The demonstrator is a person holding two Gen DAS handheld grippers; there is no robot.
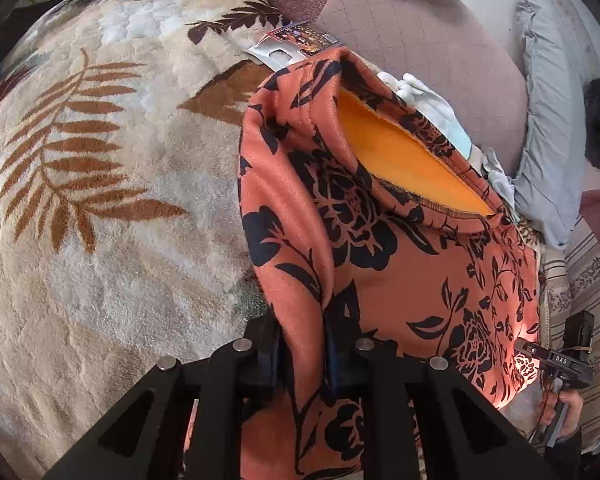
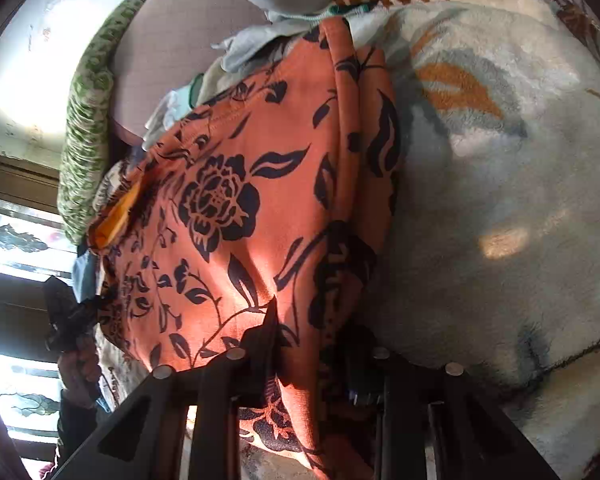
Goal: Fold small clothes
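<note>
An orange garment (image 1: 380, 248) with black flower print and a plain orange lining hangs stretched between both grippers above a plush blanket. My left gripper (image 1: 302, 344) is shut on one bottom corner of it. My right gripper (image 2: 312, 344) is shut on the garment (image 2: 240, 200) at its other corner. The right gripper (image 1: 540, 354) also shows at the lower right of the left wrist view, and the left gripper (image 2: 94, 304) at the left edge of the right wrist view. The garment's far end rests on a heap of pale clothes (image 1: 432, 104).
A cream blanket with brown leaf print (image 1: 100, 184) covers the bed below. A pink quilted surface (image 1: 420, 28) lies behind, with a grey pillow (image 1: 548, 128) at right and a green floral cushion (image 2: 88, 120). A printed packet (image 1: 296, 42) lies near the garment's top. A window (image 2: 16, 240) is at left.
</note>
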